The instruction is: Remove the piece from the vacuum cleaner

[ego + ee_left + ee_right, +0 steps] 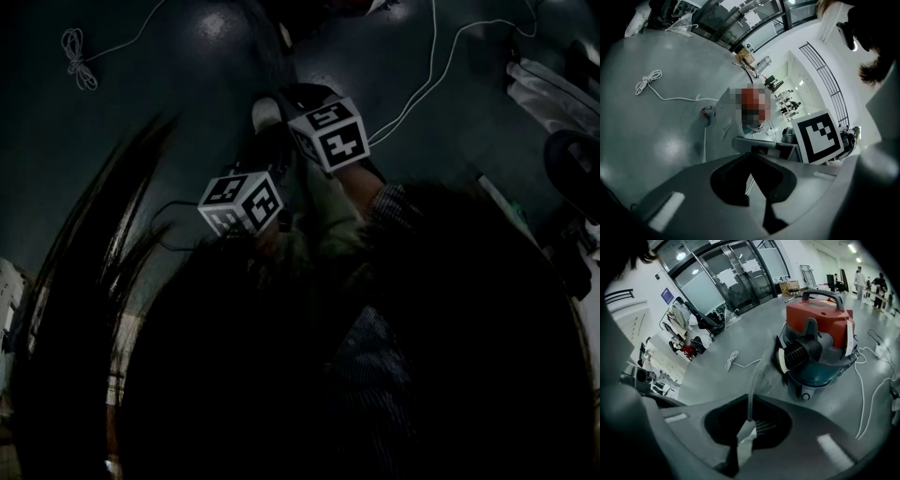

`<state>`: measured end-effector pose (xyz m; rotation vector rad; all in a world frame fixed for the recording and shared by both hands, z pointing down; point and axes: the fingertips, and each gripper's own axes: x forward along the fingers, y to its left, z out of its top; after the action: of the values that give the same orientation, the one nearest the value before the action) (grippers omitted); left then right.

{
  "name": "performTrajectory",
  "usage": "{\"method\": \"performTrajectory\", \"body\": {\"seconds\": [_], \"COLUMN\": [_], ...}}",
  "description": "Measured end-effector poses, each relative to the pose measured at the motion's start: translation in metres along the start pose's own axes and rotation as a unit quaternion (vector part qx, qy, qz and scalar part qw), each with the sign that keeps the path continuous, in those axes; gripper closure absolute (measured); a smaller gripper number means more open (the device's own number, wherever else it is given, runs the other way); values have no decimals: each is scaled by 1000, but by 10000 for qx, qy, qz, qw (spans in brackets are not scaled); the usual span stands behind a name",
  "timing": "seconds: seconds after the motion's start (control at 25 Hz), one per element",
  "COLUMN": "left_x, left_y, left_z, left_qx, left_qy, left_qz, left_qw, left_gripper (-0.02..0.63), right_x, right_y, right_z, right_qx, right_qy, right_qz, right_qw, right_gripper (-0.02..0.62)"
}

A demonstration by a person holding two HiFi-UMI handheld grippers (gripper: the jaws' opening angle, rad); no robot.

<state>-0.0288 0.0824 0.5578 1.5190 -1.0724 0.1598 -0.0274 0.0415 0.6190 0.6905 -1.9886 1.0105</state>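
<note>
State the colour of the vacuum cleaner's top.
Vacuum cleaner top: orange-red, best seen in the right gripper view.

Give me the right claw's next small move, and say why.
Probably draw the right claw back, away from the vacuum cleaner. It is shut on the grey cloth piece, which runs up to the cleaner's side, so the piece seems not yet free.

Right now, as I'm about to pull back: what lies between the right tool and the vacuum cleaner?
A grey cloth piece, gripped in the right tool, stretches up to the vacuum cleaner's side; the right gripper view shows it.
</note>
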Motion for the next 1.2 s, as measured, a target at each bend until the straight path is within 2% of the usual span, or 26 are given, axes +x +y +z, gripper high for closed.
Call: {"method": "performTrajectory", "body": {"seconds": [0.24, 0.4, 0.6, 0.72, 0.8, 1.0, 1.2], "left_x": [-1, -1, -3, -7, -11, -20, -48], "left_y": [4, 4, 2, 2, -1, -20, -61], "left_z": [2, 5, 13, 19, 25, 40, 54], "left_qx": [-18, 20, 69, 73, 65, 133, 268], "left_qy": [-58, -75, -106, -145, -179, -302, -312], "left_qz": [67, 49, 170, 154, 175, 193, 117], "left_qw": [10000, 10000, 9998, 9998, 9997, 9993, 9991], "left_gripper": [600, 600, 600, 600, 600, 600, 600], "right_x": [7, -1, 5, -1, -10, -46, -107], "right_y": [2, -3, 13, 13, 16, 26, 48], "right_z": [-10, -9, -14, -14, -14, -4, 2], "right_qx": [-117, 233, -123, -11, 258, 242, 121], "right_qy": [302, 123, 632, 511, 448, 432, 478], "right_qz": [211, 179, 605, 539, 618, 761, 904], "right_qw": [9993, 9995, 9961, 9972, 9968, 9959, 9947], "right_gripper": [581, 581, 581, 581, 581, 581, 581]}}
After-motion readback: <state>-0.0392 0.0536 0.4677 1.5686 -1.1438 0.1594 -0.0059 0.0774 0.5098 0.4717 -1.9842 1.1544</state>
